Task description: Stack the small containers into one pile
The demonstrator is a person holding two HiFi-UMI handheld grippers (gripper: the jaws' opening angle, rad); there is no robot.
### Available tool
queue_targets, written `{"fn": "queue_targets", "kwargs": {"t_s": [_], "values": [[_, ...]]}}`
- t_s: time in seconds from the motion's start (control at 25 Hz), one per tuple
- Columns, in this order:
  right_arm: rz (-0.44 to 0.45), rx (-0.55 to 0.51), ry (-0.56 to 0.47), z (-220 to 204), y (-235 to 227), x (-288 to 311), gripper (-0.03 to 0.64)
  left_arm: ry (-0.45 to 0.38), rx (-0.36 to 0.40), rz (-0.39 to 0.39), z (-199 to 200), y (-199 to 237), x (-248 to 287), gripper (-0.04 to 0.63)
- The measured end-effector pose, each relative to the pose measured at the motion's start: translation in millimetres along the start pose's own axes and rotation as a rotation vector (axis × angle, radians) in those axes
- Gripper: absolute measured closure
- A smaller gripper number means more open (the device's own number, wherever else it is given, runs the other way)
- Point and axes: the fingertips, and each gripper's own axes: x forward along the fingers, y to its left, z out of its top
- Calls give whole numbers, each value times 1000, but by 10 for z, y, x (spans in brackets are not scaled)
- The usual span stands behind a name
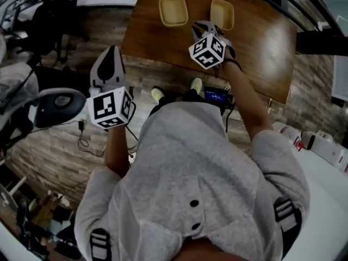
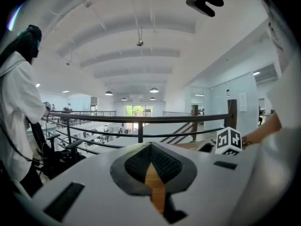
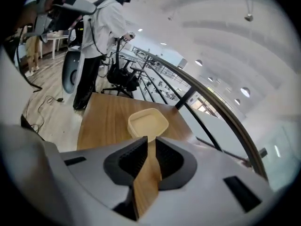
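Two cream, rounded-square containers sit apart on the wooden table, both with the hollow side up. My right gripper hovers over the table just in front of them, nearer the right-hand one. Its jaws stand a narrow slit apart with nothing between them. In the right gripper view one container lies just beyond the right gripper. My left gripper hangs over the floor left of the table, jaws together and empty. The left gripper faces a railing, with no container in its view.
A metal railing runs behind the table. A black-and-white chair-like object and cables are on the wood floor at left. White boxes lie at right. A person in white stands nearby.
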Motion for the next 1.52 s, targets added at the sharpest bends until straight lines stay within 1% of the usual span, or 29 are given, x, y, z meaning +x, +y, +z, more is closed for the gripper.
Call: {"fn": "queue_targets", "kwargs": {"t_s": [0.08,0.16,0.32,0.44,0.56,0.68,0.88,1.04,1.24,1.36,1.52], "values": [[-50,69,16,-183,-209,-170,551,-8,24,-82,92,-217,218,581],[-95,112,33,-379,-407,-320,551,-15,46,-150,174,-462,408,581],[-151,183,90,-889,-553,-636,545,11,61,-264,149,-966,632,581],[-173,210,112,-1180,-626,-777,541,24,69,-330,110,-1283,802,581],[-167,182,129,-1331,-629,-702,532,28,70,-354,94,-1416,916,581],[-134,113,146,-1499,-658,-528,531,32,80,-331,121,-1486,966,581],[-66,-2,172,-1692,-804,-218,525,56,87,-251,170,-1450,1046,581],[-12,-38,198,-1797,-900,61,518,86,67,-183,146,-1337,1166,581],[52,-97,204,-1922,-794,332,518,122,56,-116,35,-1299,1140,581],[64,-156,213,-2015,-800,489,518,144,50,-92,-41,-1314,1187,581],[56,-226,217,-2072,-853,623,554,164,49,-64,-78,-1305,1238,581]]}}
